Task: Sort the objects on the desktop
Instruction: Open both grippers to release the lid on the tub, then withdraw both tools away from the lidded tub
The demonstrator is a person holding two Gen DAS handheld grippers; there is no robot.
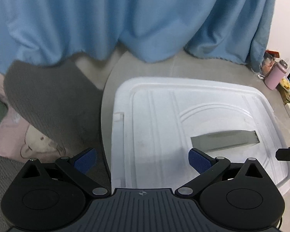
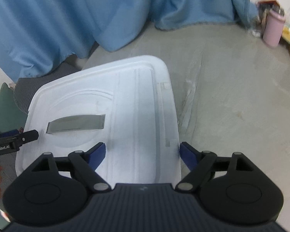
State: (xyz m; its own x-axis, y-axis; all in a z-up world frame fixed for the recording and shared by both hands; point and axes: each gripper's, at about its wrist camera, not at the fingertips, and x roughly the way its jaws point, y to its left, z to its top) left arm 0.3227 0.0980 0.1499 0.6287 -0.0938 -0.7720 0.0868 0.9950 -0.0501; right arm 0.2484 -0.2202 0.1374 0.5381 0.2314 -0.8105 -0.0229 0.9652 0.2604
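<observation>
While spread wide, left gripper (image 1: 142, 161) | right gripper (image 2: 142, 155) | over white lid (image 1: 183, 116)

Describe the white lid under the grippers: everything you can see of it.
The white lid looks like moulded plastic, rectangular with rounded corners, raised ribs and curved grooves. It lies flat on the grey table. A rectangular slot is cut through it. The left gripper and right gripper are open above it; contact is unclear.

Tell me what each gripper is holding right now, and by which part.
Nothing is held. The left gripper and the right gripper are both open, each straddling an opposite edge of the white lid without closing on it.
</observation>
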